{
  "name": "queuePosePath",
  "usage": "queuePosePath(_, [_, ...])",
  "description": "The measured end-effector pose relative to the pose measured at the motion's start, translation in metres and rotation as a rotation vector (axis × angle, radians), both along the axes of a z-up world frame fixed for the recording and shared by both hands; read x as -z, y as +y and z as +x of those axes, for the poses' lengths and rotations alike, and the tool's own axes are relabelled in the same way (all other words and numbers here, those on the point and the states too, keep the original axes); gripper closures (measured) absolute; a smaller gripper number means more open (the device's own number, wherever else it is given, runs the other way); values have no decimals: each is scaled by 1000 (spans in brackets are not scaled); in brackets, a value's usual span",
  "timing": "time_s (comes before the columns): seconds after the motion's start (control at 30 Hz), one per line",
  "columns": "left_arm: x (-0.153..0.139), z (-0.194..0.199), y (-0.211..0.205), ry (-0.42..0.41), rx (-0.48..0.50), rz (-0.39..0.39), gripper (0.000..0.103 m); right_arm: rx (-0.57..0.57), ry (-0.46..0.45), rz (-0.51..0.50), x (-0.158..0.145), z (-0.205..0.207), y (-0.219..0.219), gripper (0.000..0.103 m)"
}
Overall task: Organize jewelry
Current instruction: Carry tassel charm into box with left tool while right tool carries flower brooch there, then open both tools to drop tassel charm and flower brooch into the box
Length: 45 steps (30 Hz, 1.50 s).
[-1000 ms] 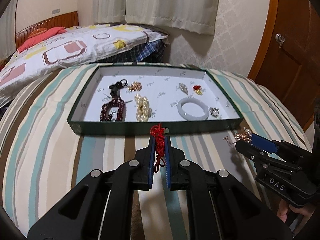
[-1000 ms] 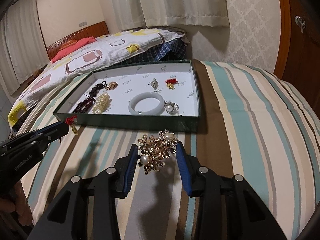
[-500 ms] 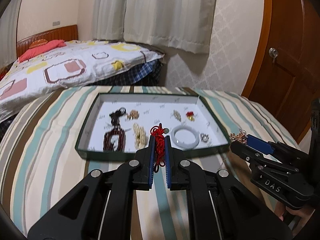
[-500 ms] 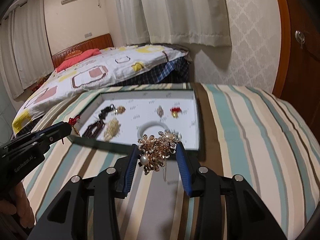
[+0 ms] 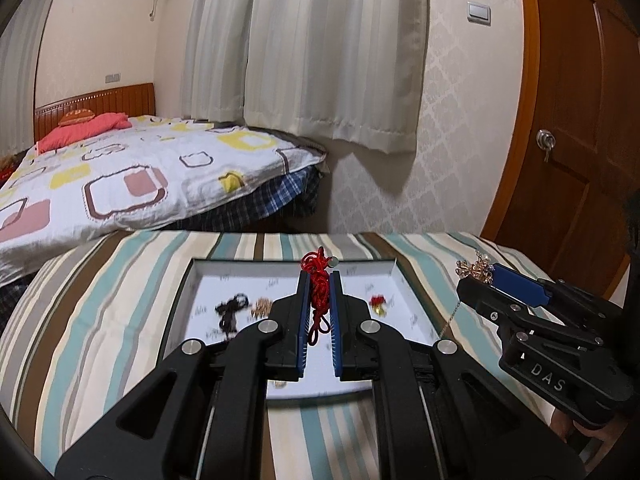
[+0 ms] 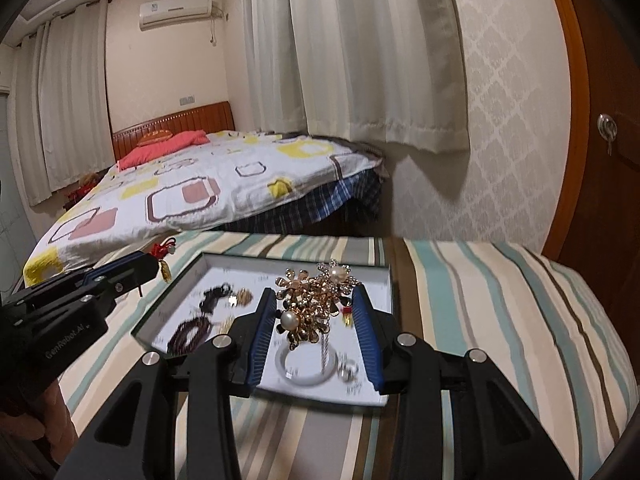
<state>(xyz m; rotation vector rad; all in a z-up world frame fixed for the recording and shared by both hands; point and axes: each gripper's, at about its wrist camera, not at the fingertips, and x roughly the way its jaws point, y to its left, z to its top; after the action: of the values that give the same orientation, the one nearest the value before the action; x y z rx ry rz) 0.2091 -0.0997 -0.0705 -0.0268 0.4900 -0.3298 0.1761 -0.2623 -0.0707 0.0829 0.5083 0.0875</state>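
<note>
My left gripper [image 5: 319, 276] is shut on a red cord charm [image 5: 318, 286], held up above the green tray [image 5: 176, 312]. In the right wrist view the same gripper [image 6: 150, 258] shows at the left with the red charm [image 6: 163, 249] and its gold pendant hanging. My right gripper [image 6: 314, 296] is shut on a gold flower necklace with pearls [image 6: 310, 306]; a chain dangles from it over the tray [image 6: 390, 280]. The white tray floor holds a dark bead bracelet [image 6: 188, 330], a jade bangle [image 6: 306, 366], gold pieces and a small red ornament [image 5: 377, 302].
The tray lies on a striped bedspread [image 6: 500, 320]. Behind it is a second bed with a patterned quilt [image 5: 132, 176], curtains [image 5: 320, 52] and a wooden door [image 5: 588, 120] at the right. A hand [image 6: 48, 412] grips the left tool.
Both grippers have risen with their jewelry and tipped up. The tray has dropped lower in both views and more of the room shows above it.
</note>
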Motion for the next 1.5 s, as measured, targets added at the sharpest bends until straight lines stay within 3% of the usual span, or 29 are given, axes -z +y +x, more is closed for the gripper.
queuePosePath(0.37, [4, 46, -18, -38, -41, 32, 94, 5, -29, 3, 3, 35, -2, 64])
queuePosePath(0.67, [52, 96, -32, 86, -72, 68, 94, 26, 54, 23, 47, 72, -10, 64])
queuePosePath(0.97, [98, 135, -42, 224, -97, 147, 94, 36, 203, 8, 89, 105, -18, 64])
queuePosePath(1.2, [114, 147, -45, 288, -106, 181, 94, 41, 283, 14, 109, 117, -20, 64])
queuePosePath(1.5, [120, 151, -49, 329, -106, 232, 93, 28, 322, -5, 115, 121, -16, 63])
